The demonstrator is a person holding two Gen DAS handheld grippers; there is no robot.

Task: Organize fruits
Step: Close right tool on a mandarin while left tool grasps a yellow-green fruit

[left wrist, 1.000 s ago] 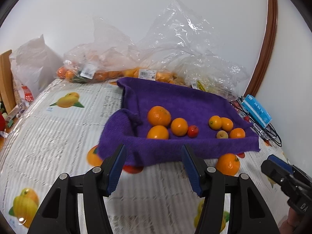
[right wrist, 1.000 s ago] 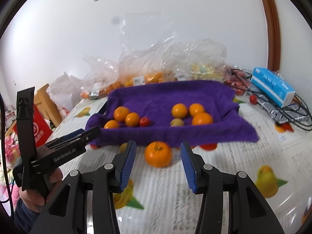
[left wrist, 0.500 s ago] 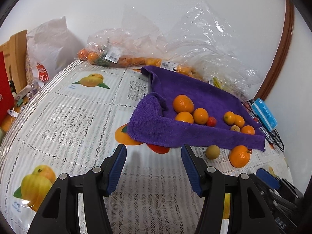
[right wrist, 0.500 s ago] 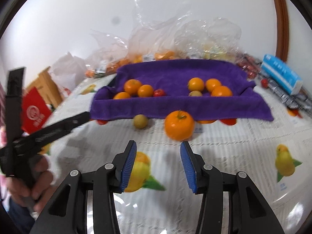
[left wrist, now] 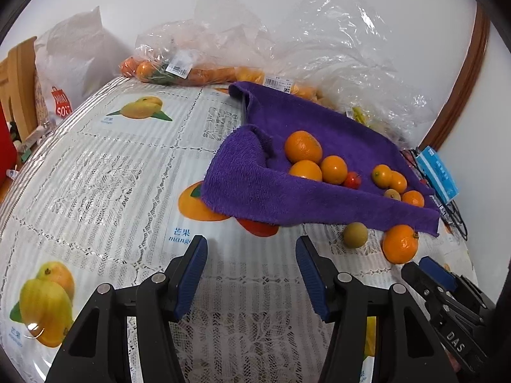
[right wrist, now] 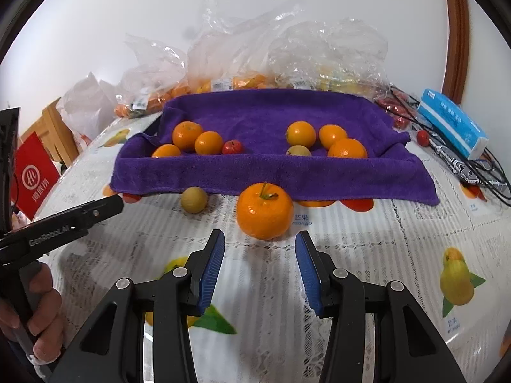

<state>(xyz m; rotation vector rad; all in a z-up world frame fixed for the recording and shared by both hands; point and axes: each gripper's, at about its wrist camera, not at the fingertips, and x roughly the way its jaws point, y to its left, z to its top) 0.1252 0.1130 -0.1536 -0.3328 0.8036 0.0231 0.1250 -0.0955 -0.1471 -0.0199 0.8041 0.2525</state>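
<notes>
Jaws parted and empty, the right gripper (right wrist: 259,265) faces a stemmed round orange (right wrist: 264,210) lying just ahead of its blue pads, on bare lace-patterned tablecloth (right wrist: 367,239) before the purple towel's (right wrist: 271,172) hanging edge. A small tan fruit (right wrist: 194,199) sits ahead-left. The left gripper (left wrist: 250,271), jaws likewise apart, hovers over open cloth, hand-held.

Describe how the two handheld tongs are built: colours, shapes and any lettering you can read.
Both tongs are black plastic frames with triangular cut-outs and silver pivot screws. The left tongs and right tongs each carry two ribbed blue pads on the inner faces. White lettering shows on the bodies: "GenRobot.AI" on the left one, "DAS" on the right one. A bare hand grips the left handle.
</notes>
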